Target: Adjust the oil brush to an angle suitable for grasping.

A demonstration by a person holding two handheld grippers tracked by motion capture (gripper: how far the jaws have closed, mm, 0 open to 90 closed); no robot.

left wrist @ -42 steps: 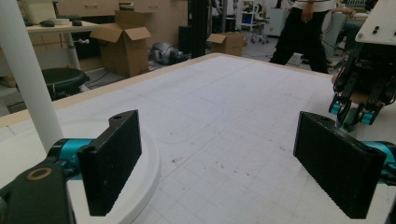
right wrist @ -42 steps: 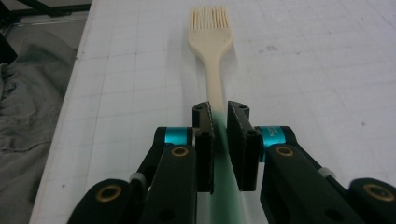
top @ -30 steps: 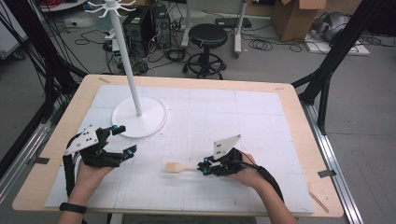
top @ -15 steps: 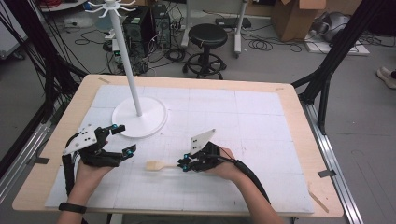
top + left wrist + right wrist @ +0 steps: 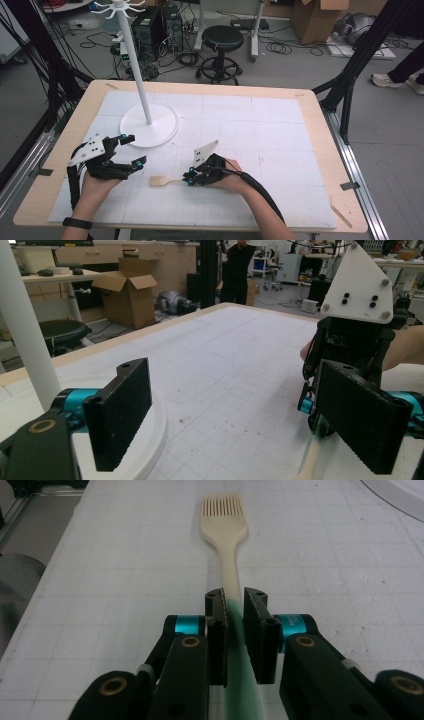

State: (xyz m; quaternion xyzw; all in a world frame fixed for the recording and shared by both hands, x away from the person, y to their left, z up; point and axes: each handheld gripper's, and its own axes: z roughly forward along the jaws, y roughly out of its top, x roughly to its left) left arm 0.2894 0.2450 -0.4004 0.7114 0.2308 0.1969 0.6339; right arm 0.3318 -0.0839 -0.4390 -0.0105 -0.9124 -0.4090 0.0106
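- The right gripper [image 5: 235,630] is clamped on the green end of the brush [image 5: 224,525] handle, its bristle head pointing away.
- The brush lies near the table's [image 5: 310,107] front edge, about midway along it.
- It looks light, stiff and slim; the handle suits the grip, not the bristles.
- The left gripper [image 5: 127,150] stands wide, holding nothing, beside the white stand [image 5: 150,125].
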